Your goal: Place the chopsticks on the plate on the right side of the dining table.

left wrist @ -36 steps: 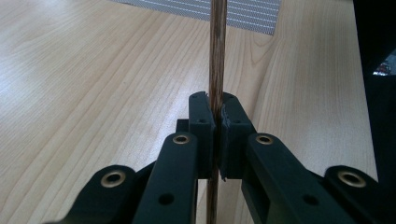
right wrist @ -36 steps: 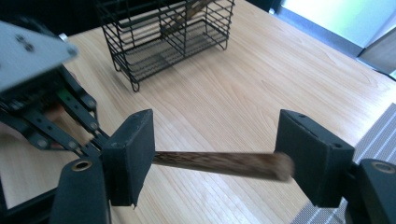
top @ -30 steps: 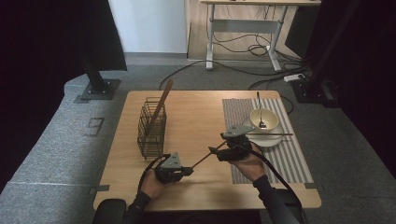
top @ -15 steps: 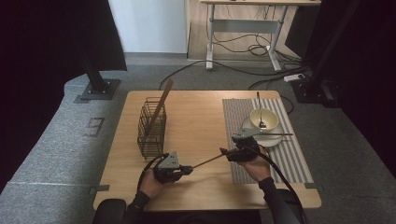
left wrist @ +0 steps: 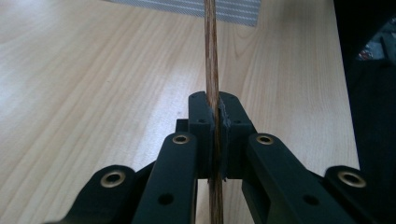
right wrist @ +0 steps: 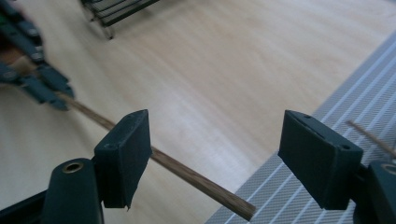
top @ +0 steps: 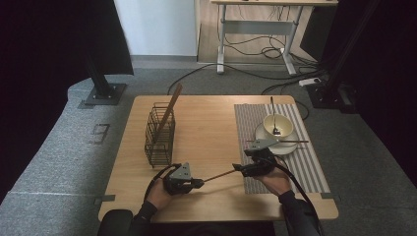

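Observation:
My left gripper (top: 199, 184) is near the table's front edge, shut on a brown wooden chopstick (top: 219, 175). The left gripper view has the stick clamped between the pads (left wrist: 223, 114) and running forward over the table. Its free end reaches my right gripper (top: 237, 168), at the left edge of the striped placemat (top: 307, 169). The right gripper (right wrist: 217, 126) is open, and its jaws have just opened a little further. The chopstick (right wrist: 196, 177) passes just behind its left pad (right wrist: 126, 154) and ends in the wide gap, with the right pad well clear of it.
A black wire basket (top: 160, 135) with a wooden stick leaning in it stands at the left. On the placement sits a cream bowl (top: 278, 125) with a spoon on a plate, and a second chopstick (top: 295, 141) lies across the plate rim.
My right hand has come down and toward the front edge, away from the bowl. The left hand has stayed still with the chopstick in it.

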